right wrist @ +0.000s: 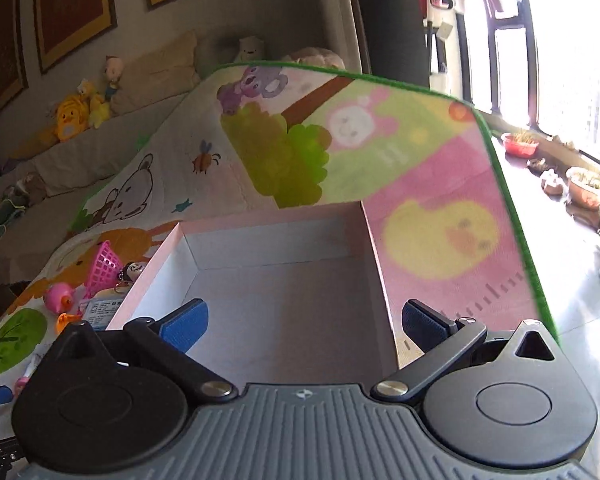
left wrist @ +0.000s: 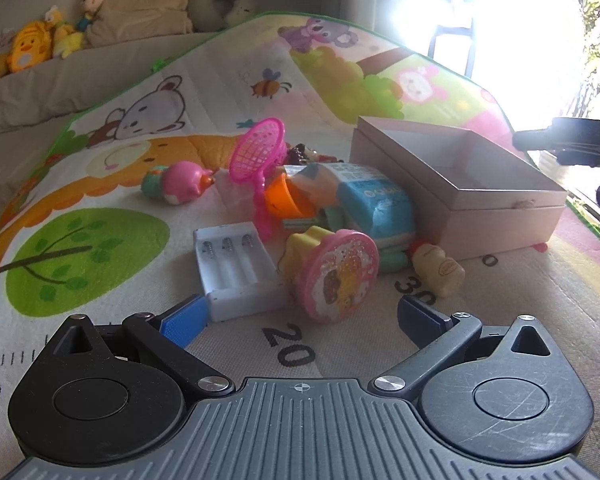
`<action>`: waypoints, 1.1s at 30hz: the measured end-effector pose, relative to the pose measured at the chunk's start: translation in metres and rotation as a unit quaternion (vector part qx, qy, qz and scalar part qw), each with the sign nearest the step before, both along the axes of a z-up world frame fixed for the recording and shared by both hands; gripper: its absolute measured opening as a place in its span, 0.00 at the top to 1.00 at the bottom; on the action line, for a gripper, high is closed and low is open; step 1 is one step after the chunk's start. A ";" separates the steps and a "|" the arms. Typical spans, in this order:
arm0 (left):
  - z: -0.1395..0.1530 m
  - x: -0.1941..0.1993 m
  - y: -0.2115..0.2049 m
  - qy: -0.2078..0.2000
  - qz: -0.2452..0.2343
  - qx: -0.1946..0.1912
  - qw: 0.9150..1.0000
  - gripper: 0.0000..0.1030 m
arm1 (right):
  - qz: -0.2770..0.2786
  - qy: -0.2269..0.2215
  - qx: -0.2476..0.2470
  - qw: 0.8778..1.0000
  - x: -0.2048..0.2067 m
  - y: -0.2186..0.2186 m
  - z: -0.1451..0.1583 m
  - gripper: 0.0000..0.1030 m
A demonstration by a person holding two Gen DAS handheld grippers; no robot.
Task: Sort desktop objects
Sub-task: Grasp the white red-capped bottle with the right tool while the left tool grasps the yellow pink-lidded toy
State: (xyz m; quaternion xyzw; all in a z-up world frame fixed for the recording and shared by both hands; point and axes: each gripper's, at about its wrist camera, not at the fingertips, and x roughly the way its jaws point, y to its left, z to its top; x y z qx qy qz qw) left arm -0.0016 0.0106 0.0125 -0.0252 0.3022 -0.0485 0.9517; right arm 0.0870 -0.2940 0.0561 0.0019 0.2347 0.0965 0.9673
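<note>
A pile of small objects lies on the cartoon play mat (left wrist: pixel 100 184): a white battery holder (left wrist: pixel 236 268), a round pink toy case (left wrist: pixel 336 276), a blue tissue pack (left wrist: pixel 376 204), a pink toy net (left wrist: pixel 258 156), an orange cup (left wrist: pixel 286 196), a pink pig toy (left wrist: pixel 182 182) and a small cream bottle (left wrist: pixel 440 268). An open pink box (left wrist: pixel 460 184) stands to their right. My left gripper (left wrist: pixel 300 320) is open and empty, just short of the battery holder and pink case. My right gripper (right wrist: pixel 304 322) is open and empty above the box (right wrist: pixel 284 280), whose inside shows nothing.
A sofa with pillows and plush toys (left wrist: pixel 32 48) runs behind the mat. The mat's green edge (right wrist: pixel 516 216) lies right of the box, with floor and potted plants (right wrist: pixel 520 144) by the bright window beyond. The right gripper's body (left wrist: pixel 572 140) shows at the left view's right edge.
</note>
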 end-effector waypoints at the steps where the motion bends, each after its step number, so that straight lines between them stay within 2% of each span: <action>1: 0.001 -0.001 0.001 -0.001 0.007 0.001 1.000 0.00 | 0.015 -0.019 -0.025 0.999 -0.014 0.010 0.007 0.00; 2: 0.002 -0.002 0.003 -0.004 0.015 0.003 1.000 0.00 | 0.033 -0.029 -0.041 0.998 -0.027 0.019 0.012 0.01; 3: 0.003 -0.003 0.006 -0.008 0.024 0.006 1.000 0.00 | 0.060 -0.025 -0.041 0.997 -0.039 0.028 0.014 0.08; 4: 0.005 -0.005 0.009 -0.013 0.035 0.008 0.999 0.00 | 0.096 0.000 -0.031 0.995 -0.047 0.037 0.012 0.13; 5: 0.007 -0.006 0.014 -0.017 0.048 0.009 0.999 0.00 | 0.124 0.027 -0.024 0.992 -0.051 0.045 0.008 0.25; 6: 0.010 -0.006 0.018 -0.021 0.059 0.009 0.998 0.00 | 0.162 0.063 -0.021 0.985 -0.056 0.060 -0.002 0.33; 7: 0.013 -0.008 0.023 -0.024 0.066 0.006 0.997 0.00 | 0.180 0.078 -0.025 0.980 -0.058 0.071 -0.010 0.48; 8: 0.017 -0.009 0.025 -0.027 0.070 0.003 0.997 0.00 | 0.195 0.084 -0.034 0.977 -0.061 0.084 -0.019 0.54; 10: 0.023 -0.012 0.026 -0.029 0.067 0.003 0.997 0.00 | 0.192 0.080 -0.055 0.977 -0.060 0.104 -0.034 0.55; 11: 0.025 -0.014 0.024 -0.029 0.061 0.005 0.998 0.00 | 0.193 0.082 -0.056 0.976 -0.057 0.110 -0.039 0.59; 12: 0.026 -0.015 0.020 -0.029 0.051 0.010 0.998 0.00 | 0.196 0.089 -0.048 0.975 -0.054 0.113 -0.043 0.70; 13: 0.027 -0.015 0.016 -0.031 0.042 0.015 0.999 0.00 | 0.196 0.099 -0.039 0.975 -0.052 0.115 -0.047 0.75; 19: 0.022 -0.001 -0.013 -0.034 -0.013 0.047 0.998 0.00 | 0.216 0.110 -0.015 0.970 -0.080 0.086 -0.037 0.74; 23: 0.011 0.023 -0.027 -0.015 -0.054 0.056 0.997 0.00 | 0.191 0.108 -0.011 0.976 -0.101 0.050 -0.040 0.73; 25: 0.007 0.031 -0.029 -0.003 -0.066 0.038 0.997 0.00 | 0.156 0.103 -0.002 0.982 -0.104 0.031 -0.045 0.62; 26: 0.007 0.032 -0.030 0.007 -0.077 0.024 0.997 0.00 | 0.141 0.102 0.005 0.985 -0.104 0.024 -0.047 0.49; 27: 0.007 0.030 -0.032 0.018 -0.096 0.006 0.995 0.00 | 0.122 0.098 0.018 0.987 -0.104 0.017 -0.050 0.42; 30: 0.009 0.007 -0.040 0.030 -0.174 -0.027 0.984 0.00 | 0.102 0.099 0.046 0.989 -0.102 0.005 -0.056 0.36; 31: 0.010 -0.002 -0.042 0.025 -0.190 -0.024 0.981 0.00 | 0.097 0.101 0.048 0.989 -0.101 0.003 -0.058 0.35; 33: 0.010 -0.013 -0.050 0.012 -0.175 0.016 0.984 0.00 | 0.099 0.104 0.053 0.988 -0.099 0.003 -0.058 0.34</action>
